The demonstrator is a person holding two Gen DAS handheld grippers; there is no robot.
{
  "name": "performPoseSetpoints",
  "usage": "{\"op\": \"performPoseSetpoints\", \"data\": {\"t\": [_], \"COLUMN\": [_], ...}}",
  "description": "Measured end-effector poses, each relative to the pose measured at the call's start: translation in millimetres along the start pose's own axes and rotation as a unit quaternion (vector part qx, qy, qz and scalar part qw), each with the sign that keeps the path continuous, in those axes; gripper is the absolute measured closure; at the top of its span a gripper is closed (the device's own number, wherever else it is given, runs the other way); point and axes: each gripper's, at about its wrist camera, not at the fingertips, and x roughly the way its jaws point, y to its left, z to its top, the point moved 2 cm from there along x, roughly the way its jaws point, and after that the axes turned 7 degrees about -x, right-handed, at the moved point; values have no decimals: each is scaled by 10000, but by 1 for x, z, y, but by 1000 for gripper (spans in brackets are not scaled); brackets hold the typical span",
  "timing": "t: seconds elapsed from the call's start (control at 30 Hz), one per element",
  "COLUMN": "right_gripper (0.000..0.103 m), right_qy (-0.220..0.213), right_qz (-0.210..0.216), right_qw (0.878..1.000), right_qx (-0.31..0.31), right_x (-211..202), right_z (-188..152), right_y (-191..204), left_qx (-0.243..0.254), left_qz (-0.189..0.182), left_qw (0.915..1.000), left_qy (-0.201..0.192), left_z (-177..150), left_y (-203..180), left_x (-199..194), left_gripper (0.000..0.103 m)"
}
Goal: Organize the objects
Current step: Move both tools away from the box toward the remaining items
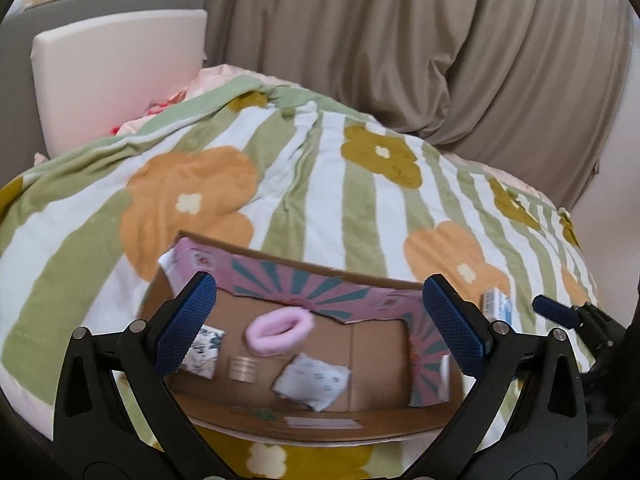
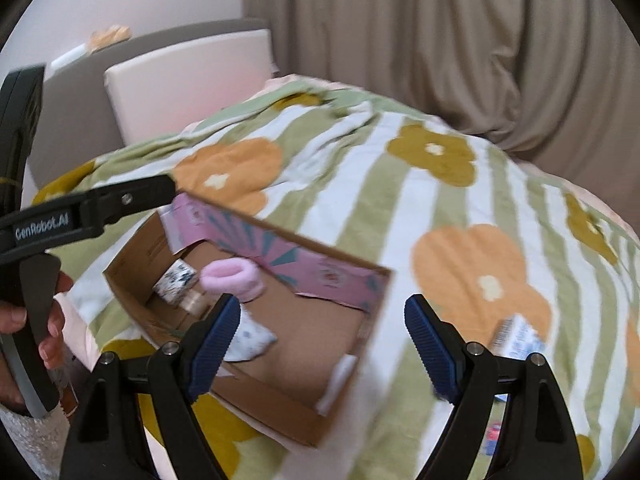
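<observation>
Striped green-and-white blanket (image 1: 320, 184) with orange and olive flowers spread over a bed, beige curtain (image 1: 440, 40) behind, pale cushion (image 1: 120, 76) at the head end.

Left gripper (image 1: 320, 316) hovering above the cardboard box (image 1: 280, 428), jaws spread wide, blue pads (image 1: 188, 324) clear of everything, nothing held. Right gripper (image 2: 320, 344) likewise parted, nothing between the jaws, poised over the box's right-hand end. Seen from the right wrist: left gripper's black body up at the left above the box, gripped by a hand (image 2: 44, 332).

Inside the box, low pink-patterned wall (image 1: 304, 280) along the far side. On the box floor near the middle, a fluffy pink ring (image 1: 280, 330), close to that far wall. Nearer than the ring, a small round brass-coloured tin (image 1: 242, 368). Left of the tin, a white packet with dark print (image 1: 206, 350), partly hidden behind the left gripper's pad. Right of the tin, a pale packet with faint blue marks (image 1: 312, 380), tilted. At the box's right end, a small white piece (image 2: 338, 380) against the wall; kind cannot be told.

Outside the box, to its right on the blanket, a white-and-blue carton (image 2: 518, 338) lying blurred, well apart from the box, just beyond the right gripper's right finger.
</observation>
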Motion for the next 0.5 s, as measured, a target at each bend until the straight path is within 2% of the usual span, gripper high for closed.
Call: {"op": "performPoseSetpoints", "data": {"t": [0.13, 0.3, 0.43, 0.5], "right_gripper": [21, 21, 21, 21], "right_qy": [-105, -94, -80, -54], "right_qz": [-163, -377, -465, -501], "right_qw": [9996, 9976, 9953, 9947], "right_qx": [198, 572, 842, 897], "right_x": [-24, -45, -56, -60], "right_z": [-3, -13, -20, -24], "right_y": [-32, -76, -104, -114], "left_qx": [133, 178, 357, 360], "left_qz": [-133, -607, -748, -939], "left_qw": [9998, 9979, 9963, 9943], "left_qy": [-16, 164, 235, 356], "left_z": [-2, -12, -23, -31], "left_y": [-25, -60, -90, -104], "left_x": [-4, -6, -8, -7], "left_gripper": [0, 0, 0, 0]}}
